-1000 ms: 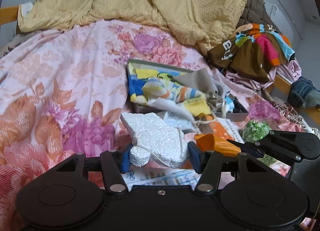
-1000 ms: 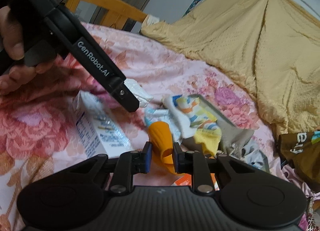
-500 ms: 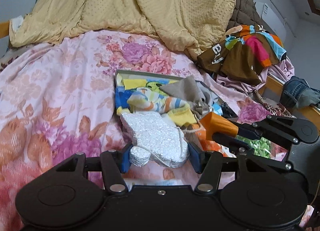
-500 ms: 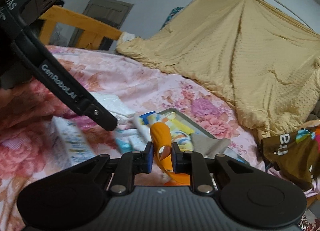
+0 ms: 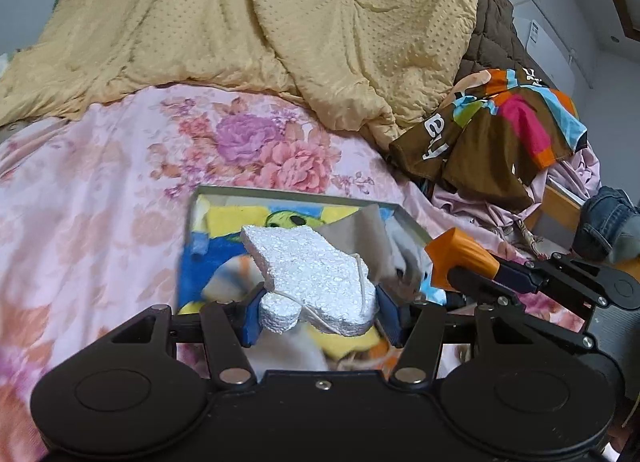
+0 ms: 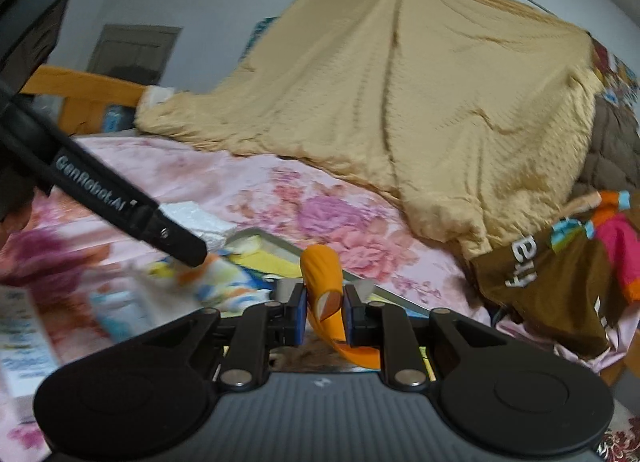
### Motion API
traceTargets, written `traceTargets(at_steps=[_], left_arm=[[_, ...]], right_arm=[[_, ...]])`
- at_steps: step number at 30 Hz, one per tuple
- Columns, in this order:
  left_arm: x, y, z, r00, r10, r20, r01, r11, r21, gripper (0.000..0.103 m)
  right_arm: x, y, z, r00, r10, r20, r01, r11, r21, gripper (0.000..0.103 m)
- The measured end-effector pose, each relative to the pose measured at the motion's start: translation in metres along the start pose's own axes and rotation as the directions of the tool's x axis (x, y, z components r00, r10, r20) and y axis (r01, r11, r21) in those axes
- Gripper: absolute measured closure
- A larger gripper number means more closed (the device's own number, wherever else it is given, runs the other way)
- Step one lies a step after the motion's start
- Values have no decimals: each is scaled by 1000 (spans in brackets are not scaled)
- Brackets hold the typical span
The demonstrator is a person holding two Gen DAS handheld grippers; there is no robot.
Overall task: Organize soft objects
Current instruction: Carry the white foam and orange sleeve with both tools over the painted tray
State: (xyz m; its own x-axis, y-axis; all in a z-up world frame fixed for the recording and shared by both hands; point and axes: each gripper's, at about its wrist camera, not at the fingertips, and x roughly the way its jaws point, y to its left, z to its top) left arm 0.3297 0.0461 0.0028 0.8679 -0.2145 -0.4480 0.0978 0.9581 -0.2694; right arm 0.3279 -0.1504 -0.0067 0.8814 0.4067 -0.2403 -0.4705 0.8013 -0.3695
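My left gripper (image 5: 320,312) is shut on a white foam piece (image 5: 316,276) and holds it over a grey tray (image 5: 288,195) filled with colourful socks and cloths (image 5: 224,262). My right gripper (image 6: 324,308) is shut on a soft orange piece (image 6: 322,282) and holds it above the tray's near edge (image 6: 280,244). In the left wrist view the right gripper (image 5: 500,274) sits at the tray's right side with the orange piece (image 5: 452,258). The foam also shows in the right wrist view (image 6: 196,218).
A yellow quilt (image 5: 260,30) is piled at the back of the floral bed sheet (image 5: 100,190). A brown multicoloured garment (image 5: 500,134) and jeans (image 5: 608,222) lie to the right. A printed carton (image 6: 24,342) lies blurred at the left. A wooden bed frame (image 6: 80,86) stands behind.
Both grippers have moved forward and up towards the tray, each still holding its piece. The tray now lies directly under the foam and the orange piece.
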Motion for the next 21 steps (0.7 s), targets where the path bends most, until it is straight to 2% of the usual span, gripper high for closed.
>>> traceTargets(at_steps=[4, 11, 21], left_arm=[[31, -14, 12, 1000, -14, -1, 14, 1000, 18, 45], [79, -33, 23, 999, -40, -19, 40, 999, -2, 45], [112, -49, 38, 999, -26, -37, 26, 1000, 12, 45]], right_arm=[[15, -27, -1, 1000, -26, 5, 26, 998, 54, 83], [36, -60, -3, 998, -63, -3, 62, 991, 116, 83], [57, -90, -6, 996, -72, -42, 79, 977, 200, 83]])
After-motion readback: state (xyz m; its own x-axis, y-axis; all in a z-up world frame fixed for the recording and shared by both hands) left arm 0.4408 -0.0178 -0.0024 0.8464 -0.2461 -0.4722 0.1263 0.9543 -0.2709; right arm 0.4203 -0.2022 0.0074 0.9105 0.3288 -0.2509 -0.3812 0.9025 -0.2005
